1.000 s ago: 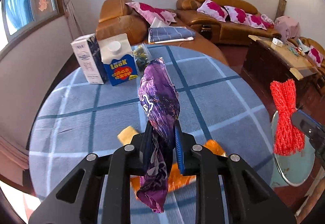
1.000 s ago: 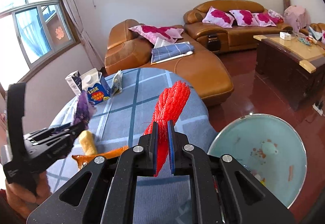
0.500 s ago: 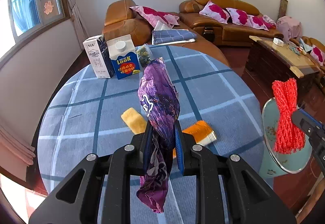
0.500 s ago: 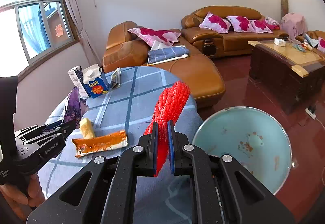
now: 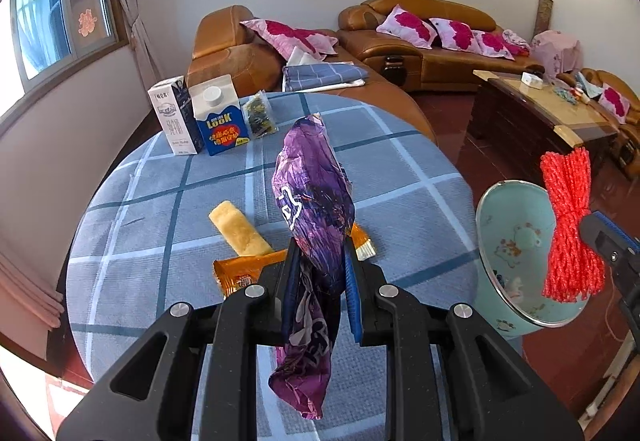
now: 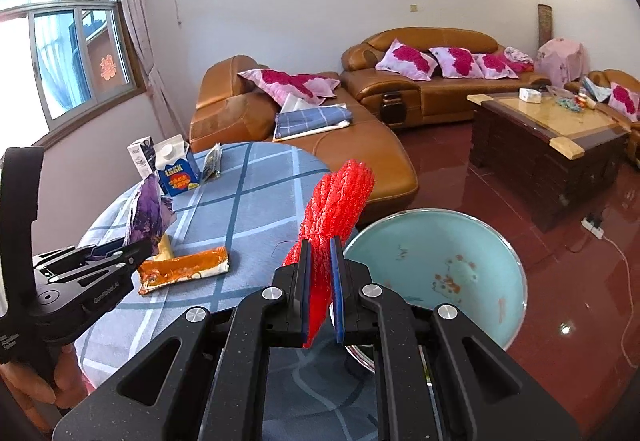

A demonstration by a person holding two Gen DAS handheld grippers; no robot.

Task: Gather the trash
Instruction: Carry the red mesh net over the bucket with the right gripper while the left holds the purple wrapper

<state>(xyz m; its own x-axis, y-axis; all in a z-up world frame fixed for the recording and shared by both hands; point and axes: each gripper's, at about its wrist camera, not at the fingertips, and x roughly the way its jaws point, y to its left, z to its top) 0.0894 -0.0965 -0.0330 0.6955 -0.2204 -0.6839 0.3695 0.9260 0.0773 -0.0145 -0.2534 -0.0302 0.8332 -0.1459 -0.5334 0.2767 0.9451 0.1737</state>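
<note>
My left gripper (image 5: 319, 259) is shut on a crumpled purple wrapper (image 5: 312, 193) and holds it above the round table (image 5: 400, 181). The wrapper also shows in the right wrist view (image 6: 148, 213). My right gripper (image 6: 319, 255) is shut on a red mesh net (image 6: 338, 201), held near the rim of a pale green bin (image 6: 440, 265) beside the table. The net (image 5: 570, 225) and bin (image 5: 508, 241) also show at the right of the left wrist view. An orange wrapper (image 6: 184, 269) and a yellow snack bar (image 5: 240, 229) lie on the table.
Two cartons (image 5: 200, 117) and a clear packet (image 5: 260, 113) stand at the table's far edge. Brown sofas with pink pillows (image 6: 360, 93) and a wooden coffee table (image 6: 548, 133) fill the room behind. A cable (image 6: 616, 253) runs on the red floor.
Both grippers have pulled back and up from the table. The orange wrapper and snack bar have come out from behind my left gripper. The bin shows more fully.
</note>
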